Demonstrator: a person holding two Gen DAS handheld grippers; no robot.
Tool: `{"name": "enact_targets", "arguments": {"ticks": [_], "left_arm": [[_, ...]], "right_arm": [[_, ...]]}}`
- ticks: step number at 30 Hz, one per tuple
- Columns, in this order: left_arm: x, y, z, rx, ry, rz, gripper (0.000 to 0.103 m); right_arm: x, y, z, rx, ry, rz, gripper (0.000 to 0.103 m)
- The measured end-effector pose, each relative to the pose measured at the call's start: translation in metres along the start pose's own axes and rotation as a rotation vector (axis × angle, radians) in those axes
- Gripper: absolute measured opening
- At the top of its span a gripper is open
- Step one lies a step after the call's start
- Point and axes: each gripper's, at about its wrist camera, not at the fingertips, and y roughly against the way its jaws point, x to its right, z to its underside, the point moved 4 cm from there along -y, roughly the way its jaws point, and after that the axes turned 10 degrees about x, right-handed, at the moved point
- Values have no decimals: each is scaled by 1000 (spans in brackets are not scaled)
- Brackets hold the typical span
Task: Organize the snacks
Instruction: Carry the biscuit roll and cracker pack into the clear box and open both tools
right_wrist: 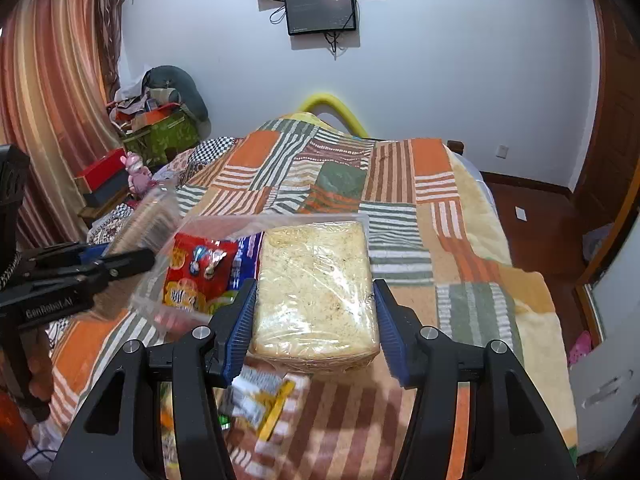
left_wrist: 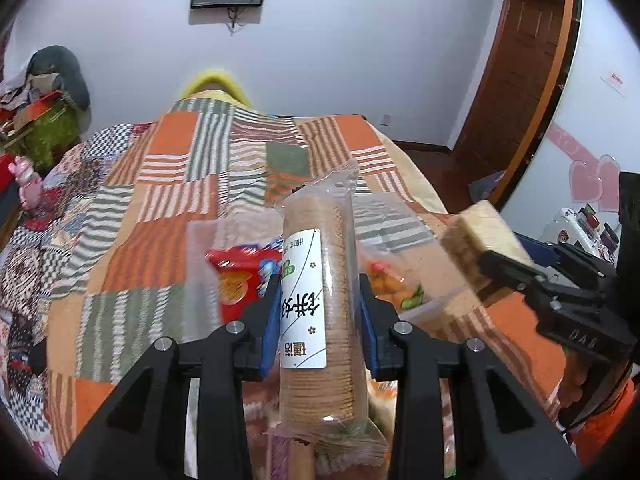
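Left hand-held gripper clamps the cracker sleeve; right hand-held gripper clamps the wrapped bread block.

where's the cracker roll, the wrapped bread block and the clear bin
cracker roll [left_wrist: 320, 280]: left wrist view, its white label
wrapped bread block [right_wrist: 316, 280]: right wrist view, top face
clear bin [right_wrist: 154, 300]: right wrist view, near wall

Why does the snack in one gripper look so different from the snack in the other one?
The left gripper holds a cracker sleeve: a long round stack of thin brown crackers with a white printed label. The right gripper holds a wrapped bread block: wide, flat-sided, pale yellow, with no label showing. The sleeve is narrow between its pads; the block spreads them wider. Both are in clear plastic, held above the patchwork blanket.
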Motion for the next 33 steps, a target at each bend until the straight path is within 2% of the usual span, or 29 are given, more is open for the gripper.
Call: {"name": "enact_targets", "arguments": {"ticks": [12, 22, 27, 33], "left_arm": [[17, -74, -12, -57, 9, 21, 34], [9, -112, -8, -109, 65, 26, 35], [5, -106, -11, -80, 74, 16, 37], [10, -77, -13, -57, 7, 4, 38]], "right_arm": [[7, -46, -1, -48, 10, -9, 53], [7, -57, -1, -70, 40, -26, 53], [1, -52, -4, -68, 59, -48, 54], [-2, -33, -8, -48, 66, -51, 54]]}}
